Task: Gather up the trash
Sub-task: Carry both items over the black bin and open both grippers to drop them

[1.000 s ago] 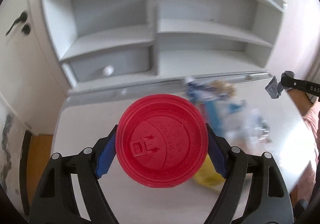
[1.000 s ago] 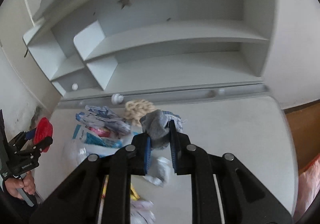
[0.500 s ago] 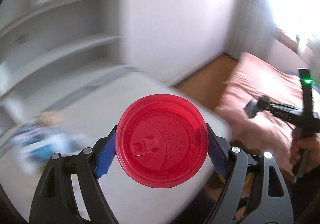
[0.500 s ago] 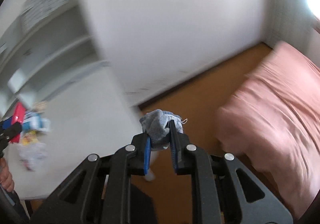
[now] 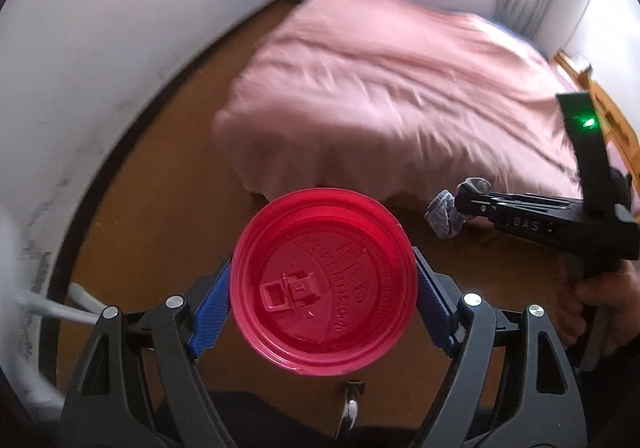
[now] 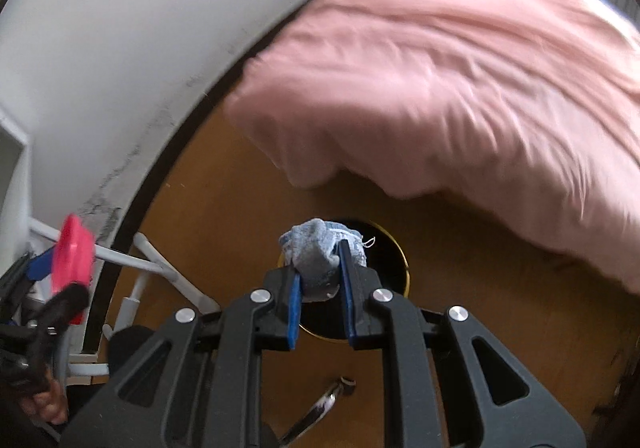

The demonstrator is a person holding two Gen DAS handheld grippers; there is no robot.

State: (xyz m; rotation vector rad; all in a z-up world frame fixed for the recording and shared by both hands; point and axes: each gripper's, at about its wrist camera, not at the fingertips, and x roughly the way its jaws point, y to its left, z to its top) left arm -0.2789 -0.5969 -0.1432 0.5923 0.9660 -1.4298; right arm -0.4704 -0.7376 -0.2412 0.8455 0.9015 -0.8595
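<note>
Left wrist view: a red plastic lid (image 5: 324, 280) is clamped edgewise between the blue pads of the left hand-held gripper (image 5: 323, 302), above the wooden floor (image 5: 160, 216).
Right wrist view: a grey-blue cloth wad (image 6: 322, 254) is pinched by the right hand-held gripper (image 6: 320, 298), directly above a dark round bin (image 6: 386, 260).
Background: a pink bed (image 6: 460, 68) is seen.

Red lid (image 5: 324, 280), grey-blue cloth (image 6: 320, 254), pink bedcover (image 5: 400, 88), brown floor (image 5: 160, 208), blue-padded black tool (image 6: 319, 298)
</note>
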